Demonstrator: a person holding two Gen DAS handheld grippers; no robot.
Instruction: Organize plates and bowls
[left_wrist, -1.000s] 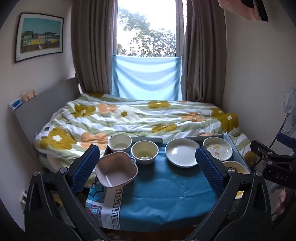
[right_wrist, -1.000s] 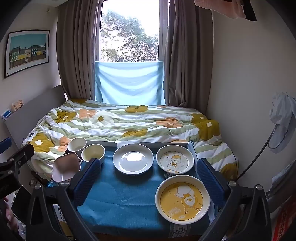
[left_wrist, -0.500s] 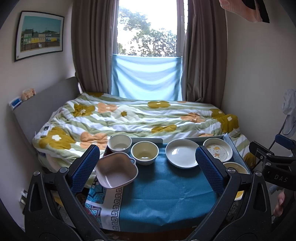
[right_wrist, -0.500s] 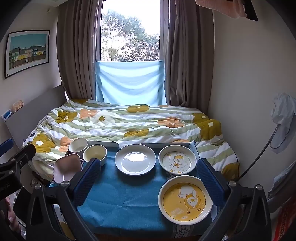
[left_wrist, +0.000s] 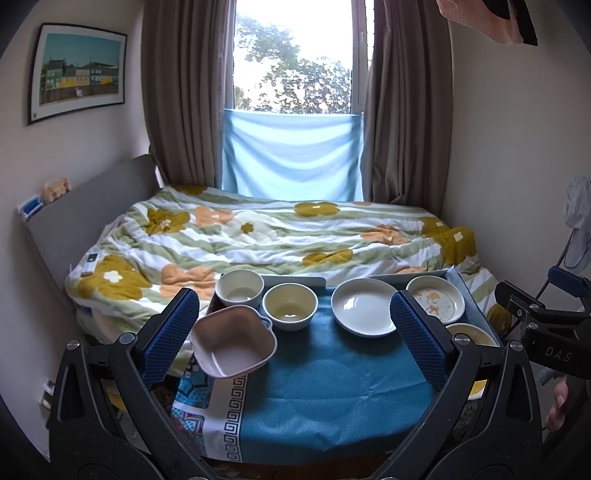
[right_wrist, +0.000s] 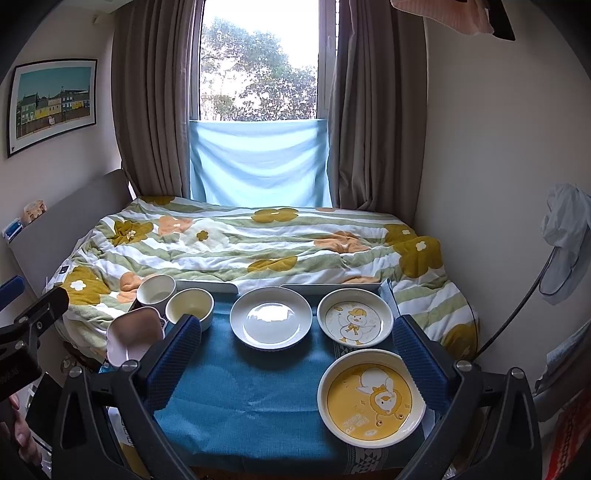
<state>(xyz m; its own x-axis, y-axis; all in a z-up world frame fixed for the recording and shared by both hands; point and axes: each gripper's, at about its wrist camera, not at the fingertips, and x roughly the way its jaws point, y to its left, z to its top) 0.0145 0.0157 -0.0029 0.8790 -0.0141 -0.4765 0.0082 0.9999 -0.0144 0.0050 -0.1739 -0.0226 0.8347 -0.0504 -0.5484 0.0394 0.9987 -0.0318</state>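
L hand-held gripper: jaws spread wide, nothing between the blue pads, hovering above the surface w/ blue cloth. R hand-held gripper: also spread wide, empty, above same surface.

From L view: pink squarish bowl just inside L pad at 9 o'clock, sitting at surface's near-left edge. White bowl at 11 o'clock behind it, cream bowl at 12, close beside the white one; can't tell if touching. Plain white plate at 1 o'clock.

From R view: duck plate at 1 o'clock, just beside the white plate. Yellow plate at 4 o'clock, nearest the R pad, near the duck plate at surface's right side. Pink bowl at 9 o'clock, left of L pad.

Beyond the surface at 12: bed w/ flowered quilt, then curtains & window.
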